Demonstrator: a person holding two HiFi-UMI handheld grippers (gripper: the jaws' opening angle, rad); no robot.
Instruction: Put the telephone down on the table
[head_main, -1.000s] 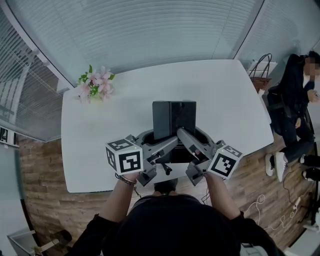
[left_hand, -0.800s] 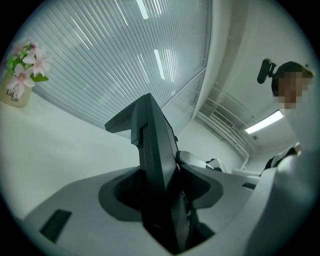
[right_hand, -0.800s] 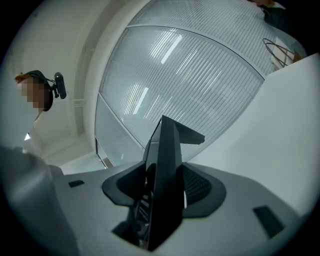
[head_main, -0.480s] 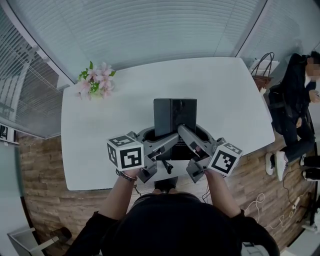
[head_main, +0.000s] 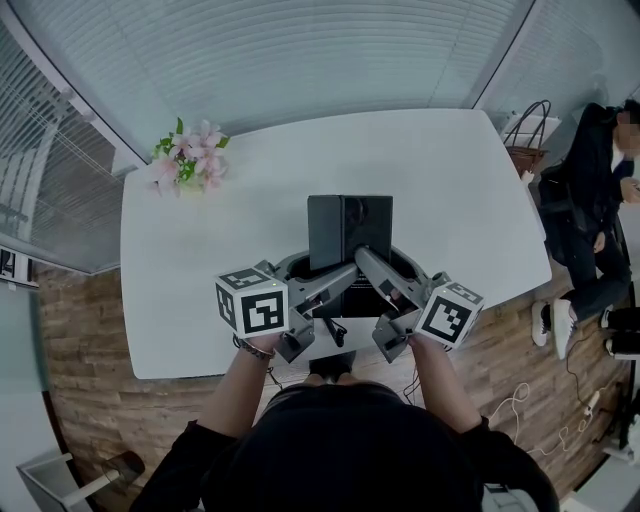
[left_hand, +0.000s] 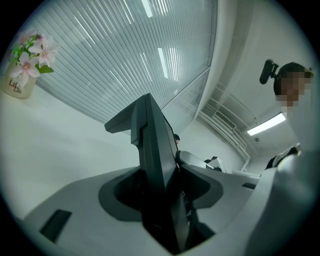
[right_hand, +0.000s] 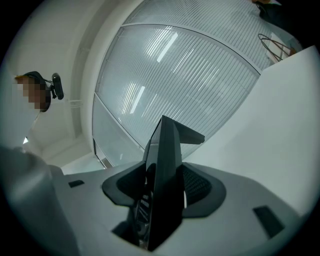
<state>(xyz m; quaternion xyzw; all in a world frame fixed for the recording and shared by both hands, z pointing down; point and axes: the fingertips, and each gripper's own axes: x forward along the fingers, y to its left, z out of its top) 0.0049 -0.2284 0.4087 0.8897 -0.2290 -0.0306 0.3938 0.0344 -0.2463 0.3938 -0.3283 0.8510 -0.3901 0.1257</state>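
The black telephone (head_main: 348, 228) is upright over the front edge of the white worktop (head_main: 200, 260). The left gripper (left_hand: 159, 190) and the right gripper (right_hand: 159, 200) both squeeze it in their jaws. Pink flowers (head_main: 188, 160) sit well apart, at a back corner.

The telephone (head_main: 348, 228) is over the table (head_main: 450, 200), flowers (head_main: 190, 160) back-left.

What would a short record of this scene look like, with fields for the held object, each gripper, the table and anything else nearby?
Held object: black telephone, gripped at its near end by both grippers
Left gripper: jaws closed on the telephone
Right gripper: jaws closed on the telephone
Table: white; telephone over its near part, contact cannot be told
On table: potted pink flowers, far left corner
Nearby: seated person, at the right
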